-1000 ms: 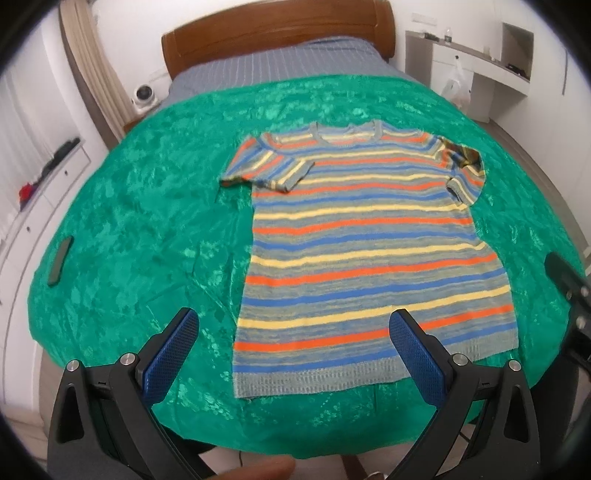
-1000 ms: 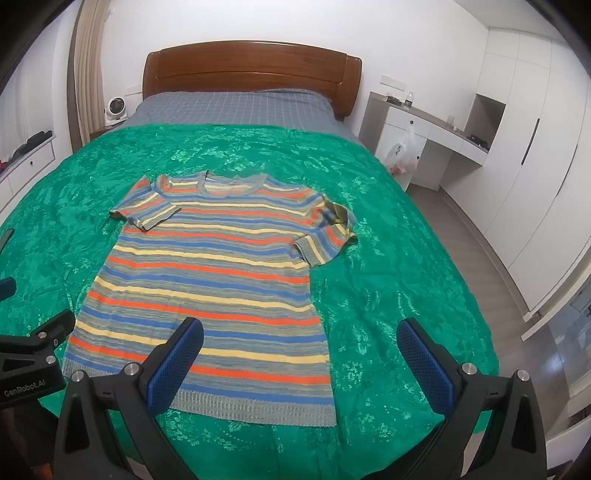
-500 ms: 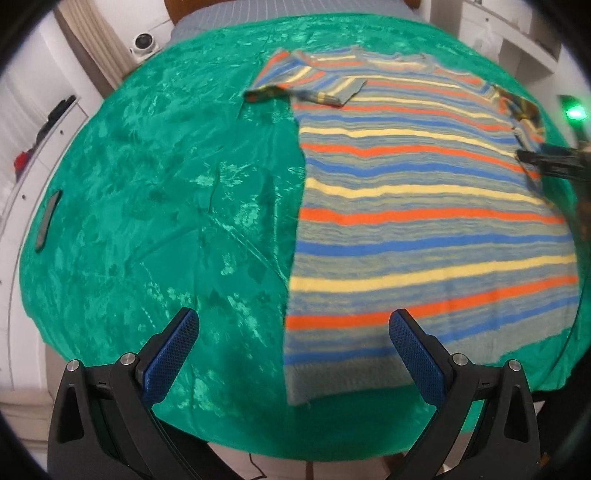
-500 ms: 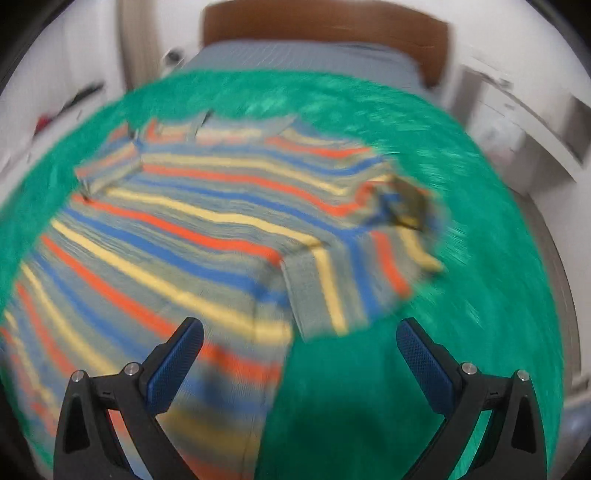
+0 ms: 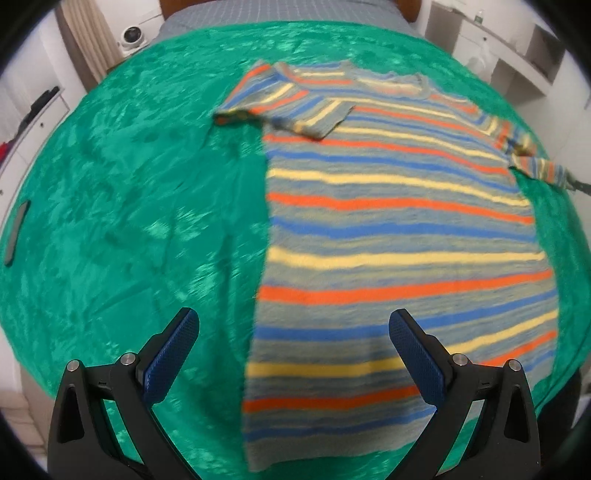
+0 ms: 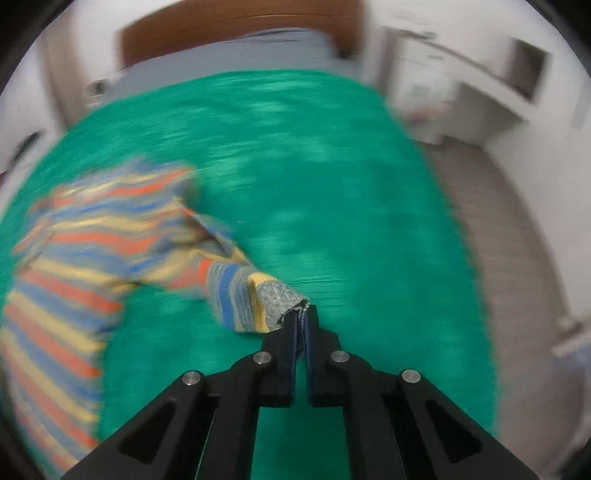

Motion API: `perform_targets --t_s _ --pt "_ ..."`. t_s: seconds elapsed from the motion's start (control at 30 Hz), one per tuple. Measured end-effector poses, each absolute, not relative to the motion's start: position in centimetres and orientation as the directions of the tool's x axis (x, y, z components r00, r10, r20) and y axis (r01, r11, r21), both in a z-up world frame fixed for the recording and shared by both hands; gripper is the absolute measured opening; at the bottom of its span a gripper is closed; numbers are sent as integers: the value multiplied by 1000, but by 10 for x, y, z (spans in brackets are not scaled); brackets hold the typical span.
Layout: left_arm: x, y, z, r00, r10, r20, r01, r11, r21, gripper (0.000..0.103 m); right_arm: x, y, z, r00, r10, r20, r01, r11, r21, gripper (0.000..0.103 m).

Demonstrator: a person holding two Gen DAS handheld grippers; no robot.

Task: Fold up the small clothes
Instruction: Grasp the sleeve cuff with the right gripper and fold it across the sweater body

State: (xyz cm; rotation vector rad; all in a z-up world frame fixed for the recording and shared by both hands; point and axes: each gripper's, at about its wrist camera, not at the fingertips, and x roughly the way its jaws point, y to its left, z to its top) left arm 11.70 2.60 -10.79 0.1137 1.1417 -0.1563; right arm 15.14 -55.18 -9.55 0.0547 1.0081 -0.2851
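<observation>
The left gripper [image 5: 293, 332] hovers low over the near end of the bed, its blue-padded fingers [image 5: 171, 354] spread wide apart and holding nothing. One finger hangs over the bare green bedspread [image 5: 122, 192], the other over the lower part of the striped sweater [image 5: 399, 240], whose left side edge runs between them. The sweater lies flat and face up on the bedspread, hem nearest, neckline farthest, with its left sleeve [image 5: 284, 107] folded in over the chest.

The right gripper [image 6: 302, 317] points forward over the bedspread [image 6: 332, 192], clamped tight on the grey cuff of the sweater's right sleeve [image 6: 258, 302], which stretches out from the body of the sweater [image 6: 74, 266] toward the right edge of the bed. This view is blurred.

Wide bare bedspread lies left of the sweater and beyond its neckline. A dark flat object [image 5: 16, 232] rests near the far left edge. Beyond the bedspread come grey bedding [image 5: 277, 13], and white cabinets [image 5: 498, 44] at the far right.
</observation>
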Motion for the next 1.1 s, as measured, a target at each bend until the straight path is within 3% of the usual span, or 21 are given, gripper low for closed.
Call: perform_targets --t_s 0.07,0.1,0.13,0.2,0.3,0.4,0.47,0.5,0.6,0.67,0.8,0.87,0.9,0.93,1.0,1.03,1.1 --pt "117 21 -106 396 -94 -914 195 981 -17 103 150 -574 -101 464 -253 -849 332 938 -98 10" --pt "118 21 -107 387 -104 -916 197 980 -28 103 146 -581 -105 459 -229 -858 361 931 -55 27" --pt "119 23 -107 376 -114 -920 198 979 -40 103 143 -584 -107 475 -190 -859 369 929 -1 53" --pt "120 28 -109 370 -117 -922 193 980 -47 103 126 -588 -109 531 -89 -843 405 900 160 80" --pt "126 38 -111 372 -109 -922 187 982 -41 103 103 -597 -129 647 179 -741 427 720 547 81" --pt "139 43 -113 367 -133 -921 175 982 -72 103 114 -603 -155 673 197 -713 484 611 626 79" --pt "154 41 -113 383 -136 -914 182 981 -70 103 132 -604 -163 696 272 -665 426 588 687 60" --pt "164 40 -111 390 -124 -912 185 981 -54 103 142 -601 -165 688 324 -649 388 592 707 11" --pt "191 45 -95 446 -124 -886 189 981 -42 103 149 -595 -140 593 182 -784 423 758 497 8" --pt "210 44 -87 485 -127 -865 212 977 -25 103 143 -609 -132 559 71 -826 473 791 388 8" --pt "257 17 -104 519 -94 -850 331 938 99 102 142 -615 -142 538 51 -841 487 796 360 9" --pt "278 -4 -129 531 -53 -846 405 892 199 101 148 -609 -142 547 40 -836 484 800 354 20" --pt "285 -13 -141 520 -45 -853 444 867 225 96 146 -609 -143 551 35 -834 491 794 358 30" --pt "294 -21 -158 491 -29 -871 489 836 248 82 140 -606 -148 554 29 -832 496 791 358 36" --pt "305 -16 -168 429 -91 -899 519 839 163 67 139 -598 -141 551 7 -835 497 801 334 37" --pt "312 -7 -164 401 -156 -903 506 859 76 45 134 -593 -136 552 -10 -834 490 813 315 37" --pt "322 12 -156 383 -196 -902 460 888 3 16 120 -589 -122 565 -44 -824 473 836 280 39"
